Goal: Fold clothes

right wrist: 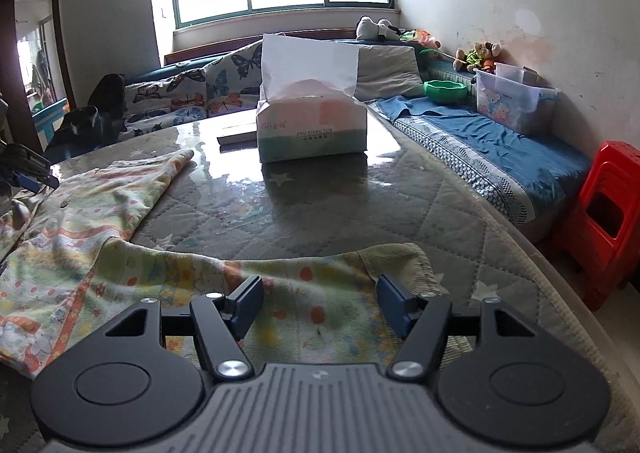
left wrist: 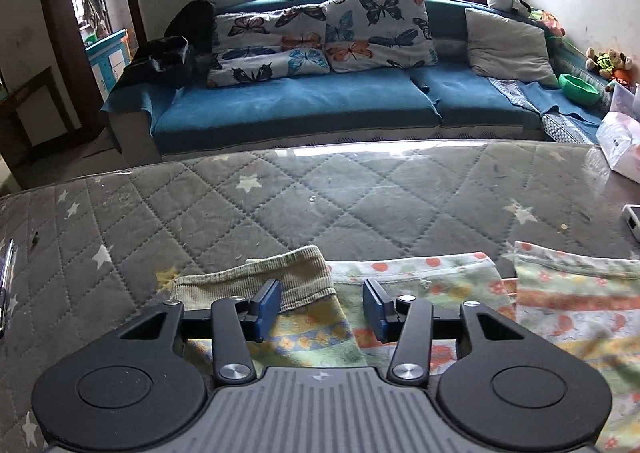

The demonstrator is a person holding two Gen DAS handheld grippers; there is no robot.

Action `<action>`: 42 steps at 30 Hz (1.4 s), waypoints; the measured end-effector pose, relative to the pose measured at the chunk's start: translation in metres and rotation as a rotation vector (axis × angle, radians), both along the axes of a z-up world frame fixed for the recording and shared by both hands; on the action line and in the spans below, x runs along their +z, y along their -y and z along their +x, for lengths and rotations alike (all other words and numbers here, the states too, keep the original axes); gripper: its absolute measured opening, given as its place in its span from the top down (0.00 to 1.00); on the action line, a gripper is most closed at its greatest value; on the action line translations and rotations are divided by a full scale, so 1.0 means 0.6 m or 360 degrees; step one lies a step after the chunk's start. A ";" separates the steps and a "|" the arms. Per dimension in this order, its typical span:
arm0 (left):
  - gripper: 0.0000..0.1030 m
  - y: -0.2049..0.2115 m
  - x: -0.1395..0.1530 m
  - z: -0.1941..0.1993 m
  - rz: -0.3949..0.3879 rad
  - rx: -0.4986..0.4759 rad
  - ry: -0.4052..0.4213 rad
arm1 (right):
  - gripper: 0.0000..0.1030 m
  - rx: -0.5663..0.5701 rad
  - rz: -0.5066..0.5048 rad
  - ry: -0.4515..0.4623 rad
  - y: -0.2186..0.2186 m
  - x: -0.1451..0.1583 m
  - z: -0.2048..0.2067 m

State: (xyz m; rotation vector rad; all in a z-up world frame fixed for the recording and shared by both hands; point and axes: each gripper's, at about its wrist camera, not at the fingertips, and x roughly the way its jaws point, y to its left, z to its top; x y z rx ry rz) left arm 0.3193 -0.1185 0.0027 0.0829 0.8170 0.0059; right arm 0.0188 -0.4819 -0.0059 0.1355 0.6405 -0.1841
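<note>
A small child's garment (left wrist: 420,285) with a pale floral and striped print lies spread on the quilted grey table (left wrist: 240,205). My left gripper (left wrist: 322,303) is open just above one sleeve, by its ribbed cuff (left wrist: 272,281). In the right wrist view the garment (right wrist: 100,221) spreads to the left, and my right gripper (right wrist: 320,303) is open over the other sleeve, next to its ribbed cuff (right wrist: 400,257). Neither gripper holds cloth. The left gripper also shows at the far left of the right wrist view (right wrist: 28,169).
A tissue pack (right wrist: 312,125) stands on the table beyond the garment. A pen (left wrist: 6,285) lies at the table's left edge. A blue sofa (left wrist: 320,101) with butterfly cushions runs behind. A red stool (right wrist: 604,221) stands to the right of the table.
</note>
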 end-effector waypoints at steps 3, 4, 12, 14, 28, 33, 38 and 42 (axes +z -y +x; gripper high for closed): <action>0.74 -0.006 0.003 0.006 0.0007 0.0031 0.0001 | 0.37 -0.0001 0.0006 0.0004 0.000 0.000 0.000; 0.76 -0.011 0.004 0.007 -0.0002 0.0035 0.0002 | 0.37 -0.0001 0.0006 0.0004 -0.001 -0.001 -0.001; 0.96 -0.067 0.053 -0.027 -0.0187 0.0079 0.0107 | 0.37 -0.0005 -0.0015 -0.0006 -0.005 -0.002 0.000; 0.96 -0.083 0.069 -0.039 -0.0229 0.0098 0.0146 | 0.37 -0.0007 -0.0029 -0.0012 -0.007 -0.002 0.002; 0.97 -0.309 0.173 -0.252 -0.0351 0.0379 0.0423 | 0.37 -0.0018 -0.0114 -0.0054 -0.015 -0.001 0.010; 0.97 -0.380 0.135 -0.333 -0.0272 0.0480 0.0392 | 0.37 -0.0028 -0.0148 -0.0084 -0.018 0.002 0.014; 0.97 -0.423 0.079 -0.372 -0.0249 0.0558 0.0299 | 0.37 0.0008 -0.0192 -0.0075 -0.040 0.027 0.004; 0.97 -0.438 0.048 -0.381 -0.0241 0.0581 0.0266 | 0.37 0.0196 -0.0159 -0.0057 -0.093 0.054 -0.014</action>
